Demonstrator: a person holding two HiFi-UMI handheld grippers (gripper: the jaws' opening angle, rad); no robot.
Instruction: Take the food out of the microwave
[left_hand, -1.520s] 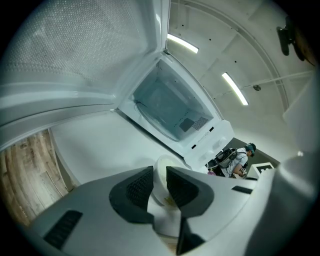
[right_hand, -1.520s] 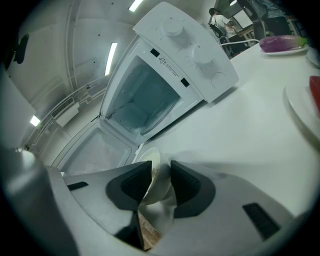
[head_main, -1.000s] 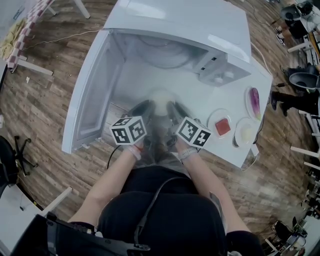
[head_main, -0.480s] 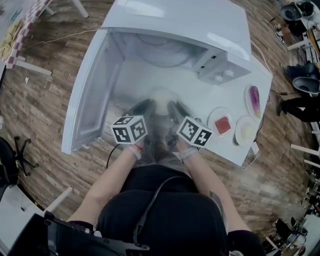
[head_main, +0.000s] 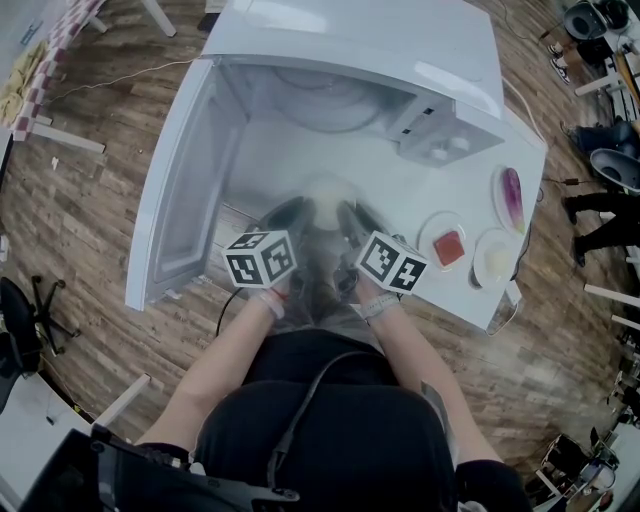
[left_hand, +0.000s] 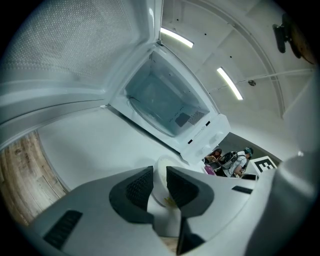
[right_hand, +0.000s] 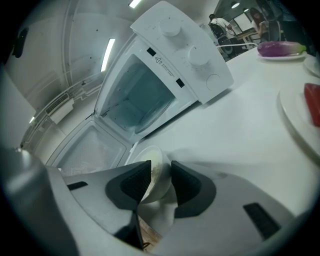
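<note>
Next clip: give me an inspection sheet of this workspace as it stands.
Surface: white table, no spills seen.
Job's things: microwave, door open; white bowl out in front of it.
Clutter: three plates on the right, with eggplant, a red piece, something pale.
Grippers: left tool and right tool each clamp the bowl's rim.
Cables: thin cable on the floor; dark cable under the left wrist.
Surroundings: wooden floor, office chair.
</note>
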